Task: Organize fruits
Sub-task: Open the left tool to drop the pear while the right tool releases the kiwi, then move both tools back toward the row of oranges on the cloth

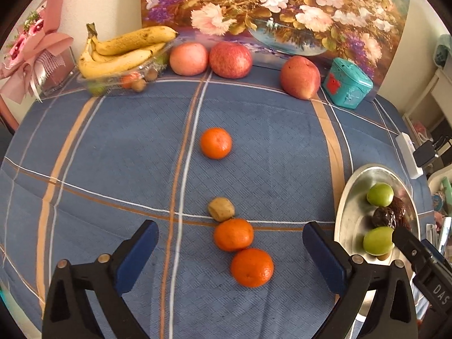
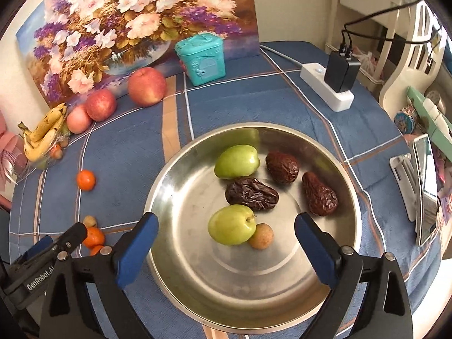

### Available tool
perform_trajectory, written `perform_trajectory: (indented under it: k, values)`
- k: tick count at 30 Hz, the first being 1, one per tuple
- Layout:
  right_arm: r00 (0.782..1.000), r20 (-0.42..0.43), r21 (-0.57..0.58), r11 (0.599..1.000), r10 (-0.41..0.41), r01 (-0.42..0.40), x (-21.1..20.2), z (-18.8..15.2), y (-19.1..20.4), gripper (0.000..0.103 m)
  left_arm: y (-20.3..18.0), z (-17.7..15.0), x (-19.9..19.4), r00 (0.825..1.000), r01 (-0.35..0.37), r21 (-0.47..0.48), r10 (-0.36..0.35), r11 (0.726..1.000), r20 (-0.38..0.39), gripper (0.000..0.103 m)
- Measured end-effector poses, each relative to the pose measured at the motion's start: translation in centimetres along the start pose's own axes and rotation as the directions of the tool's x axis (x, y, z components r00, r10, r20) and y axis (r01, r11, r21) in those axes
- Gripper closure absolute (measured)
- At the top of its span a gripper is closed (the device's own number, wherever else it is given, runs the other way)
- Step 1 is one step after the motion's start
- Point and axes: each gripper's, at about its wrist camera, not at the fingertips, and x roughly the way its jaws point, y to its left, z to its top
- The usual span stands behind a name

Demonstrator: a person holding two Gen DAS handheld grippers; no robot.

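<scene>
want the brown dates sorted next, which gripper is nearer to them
Right. The right gripper hangs open over the metal bowl holding the dates; the left gripper is open over the oranges beside the bowl.

**Readable text: two gripper markings only**

"DAS" stood in white letters on the black body of the right gripper (image 1: 418,250), seen at the lower right edge of the left wrist view, just beside the steel bowl (image 1: 346,197). "GenRobot.AI" stood in white on the black body of the left gripper (image 2: 60,247), left of the same bowl. Nothing else was legible.
</scene>
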Motion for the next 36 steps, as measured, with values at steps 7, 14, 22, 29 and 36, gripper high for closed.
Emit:
perform_trajectory:
  k: [7,14,22,29,36]
  values:
    - [0.999,-0.013,-0.003,0.999,0.048,-0.048,0.2,0.0,0.5,0.006,1.6,0.8,-1.5,0.995,-0.067,-0.067,0.072,0.996,0.072,0.000]
    - [0.995,-0.010,-0.028,0.994,0.102,-0.103,0.2,-0.2,1.6,0.006,3.7,1.0,-1.7,0.972,-0.225,-0.134,0.232,0.965,0.040,0.000]
    - [0.985,-0.035,-0.116,0.978,0.171,-0.174,0.4,-0.9,5.1,0.006,7.6,1.4,-1.5,0.966,-0.257,-0.197,0.258,0.946,-0.020,0.000]
    - [0.964,-0.069,-0.191,0.945,0.257,-0.266,0.3,-2.1,9.2,0.006,10.6,0.7,-0.8,0.971,-0.239,-0.229,0.236,0.944,-0.040,0.000]
    - [0.956,-0.144,-0.267,0.920,0.257,-0.288,1.9,-3.4,12.2,0.006,12.0,-0.7,1.4,0.983,-0.176,-0.316,0.151,0.932,-0.103,0.000]
